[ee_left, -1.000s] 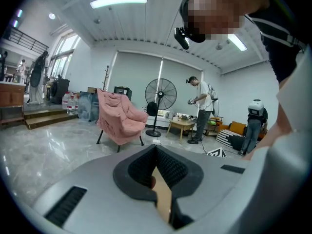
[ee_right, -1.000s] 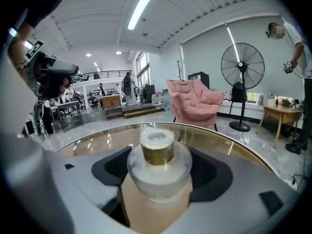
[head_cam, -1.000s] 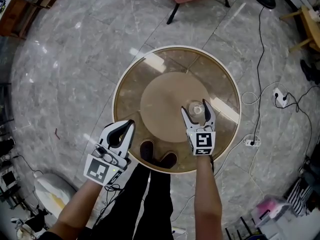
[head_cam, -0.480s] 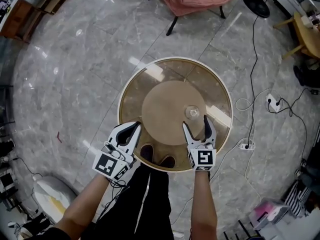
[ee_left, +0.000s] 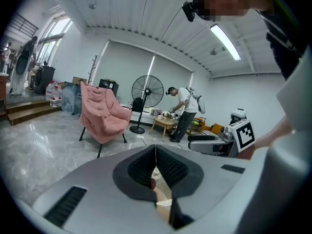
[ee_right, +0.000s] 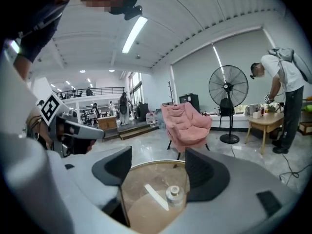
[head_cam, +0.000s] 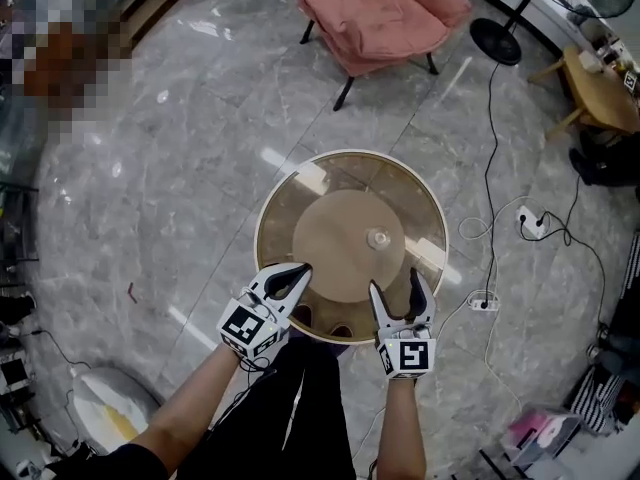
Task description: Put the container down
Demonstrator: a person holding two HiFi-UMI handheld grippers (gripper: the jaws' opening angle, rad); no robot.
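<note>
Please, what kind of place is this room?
Probably a large open indoor hall used as a lounge or workspace: it has a polished stone-tile floor, a pink armchair, a pedestal fan, and a mezzanine with a railing at the back.

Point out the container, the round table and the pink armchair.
container (head_cam: 378,237): head view, its top.
round table (head_cam: 320,183): head view, bare glass top.
pink armchair (head_cam: 375,13): head view, seat cushion.

No readable text, no labels, brands or numbers
</note>
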